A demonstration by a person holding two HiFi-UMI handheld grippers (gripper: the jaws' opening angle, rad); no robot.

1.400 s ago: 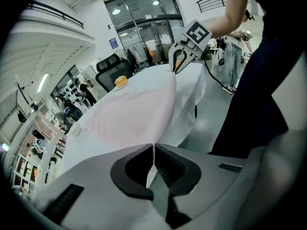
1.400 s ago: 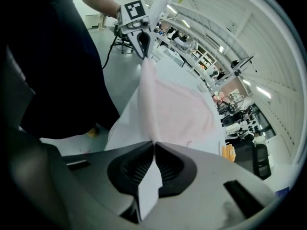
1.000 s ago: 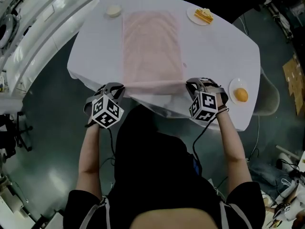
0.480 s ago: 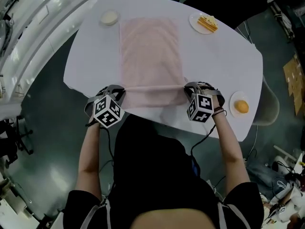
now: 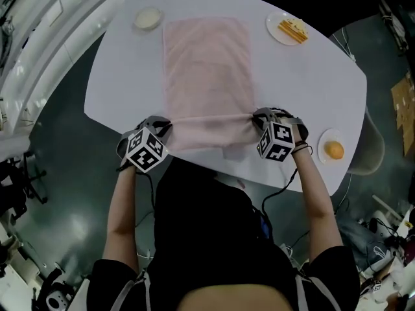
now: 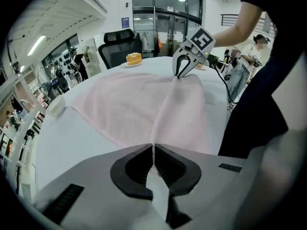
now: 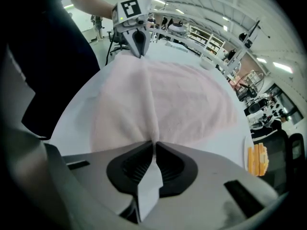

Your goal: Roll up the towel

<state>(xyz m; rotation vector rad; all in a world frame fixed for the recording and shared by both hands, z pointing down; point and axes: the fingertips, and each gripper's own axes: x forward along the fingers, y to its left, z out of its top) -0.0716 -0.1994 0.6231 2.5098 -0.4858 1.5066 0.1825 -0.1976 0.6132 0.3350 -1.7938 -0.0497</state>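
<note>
A pink towel (image 5: 207, 70) lies lengthwise on the white table (image 5: 311, 76). Its near part is raised into a taut ridge (image 5: 211, 117) that runs between my two grippers. My left gripper (image 5: 165, 126) is shut on the ridge's left end, and the cloth runs out of its jaws (image 6: 153, 150). My right gripper (image 5: 257, 118) pinches the right end; its jaws (image 7: 155, 145) have just been opening a little, with the towel still pressed between them. Each gripper view shows the other gripper at the ridge's far end: the right gripper (image 6: 184, 66) and the left gripper (image 7: 136, 37).
A small pale dish (image 5: 147, 18) sits at the far left of the table. A plate with yellow cake (image 5: 290, 28) is at the far right. A plate with an orange (image 5: 334, 149) is near the right edge. White racks (image 5: 39, 37) flank the left side.
Both grippers have carried the towel's near edge away from the person and lower, from the table's front edge onto the tabletop. The ridge between them stays taut.
</note>
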